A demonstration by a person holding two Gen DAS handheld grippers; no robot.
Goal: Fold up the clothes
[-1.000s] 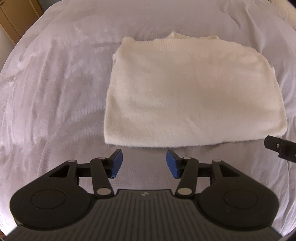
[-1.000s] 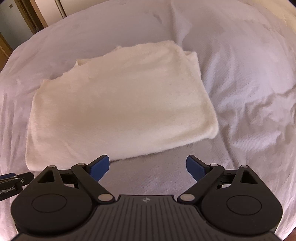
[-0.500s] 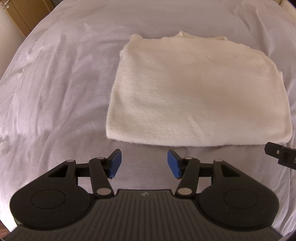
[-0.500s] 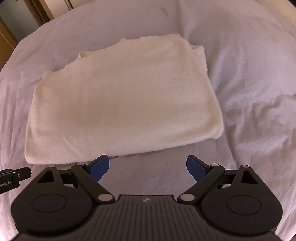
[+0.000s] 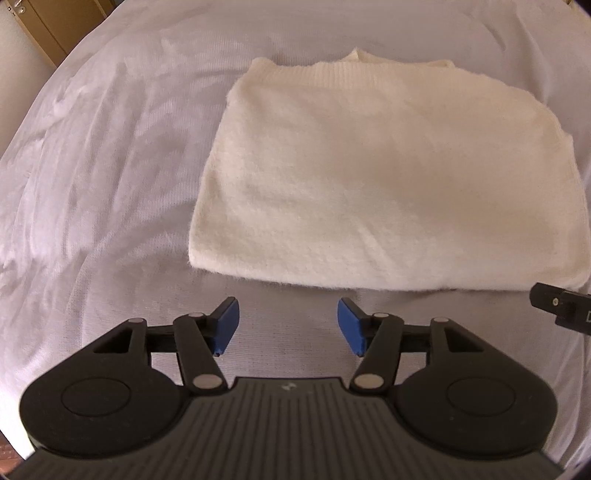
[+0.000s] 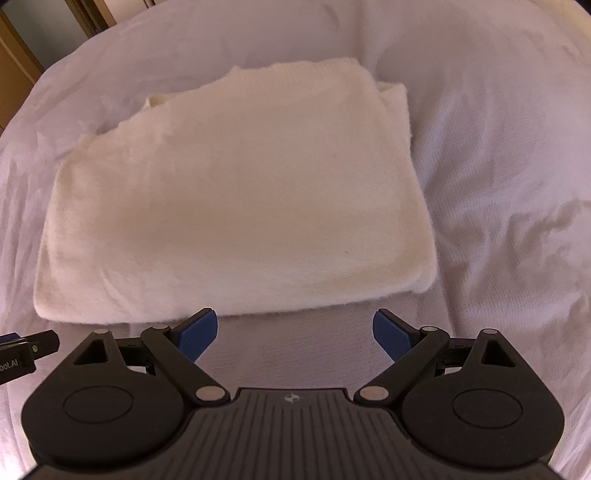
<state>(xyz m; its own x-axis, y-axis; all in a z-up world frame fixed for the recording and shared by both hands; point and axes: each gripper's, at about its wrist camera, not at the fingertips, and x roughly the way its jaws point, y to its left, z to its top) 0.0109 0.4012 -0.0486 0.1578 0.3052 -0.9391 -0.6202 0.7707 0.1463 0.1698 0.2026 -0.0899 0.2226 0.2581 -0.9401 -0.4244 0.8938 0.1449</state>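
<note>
My left tool (image 5: 288,326) released, empty, near the sweater's (image 5: 388,184) near edge, my right tool (image 6: 295,334) also released, empty, cream sweater folded flat on the white bed (image 5: 110,166), ahead of both tools

A cream fluffy sweater (image 5: 388,184) lies folded into a flat rectangle on the bed, ribbed collar at the far edge.

a bedroom in a home. a bed with a wrinkled white sheet (image 5: 110,184) fills nearly both views, with a folded cream sweater (image 5: 388,184) lying on it. at 11 o'clock stands a wooden door (image 5: 55,26) with a handle.
</note>
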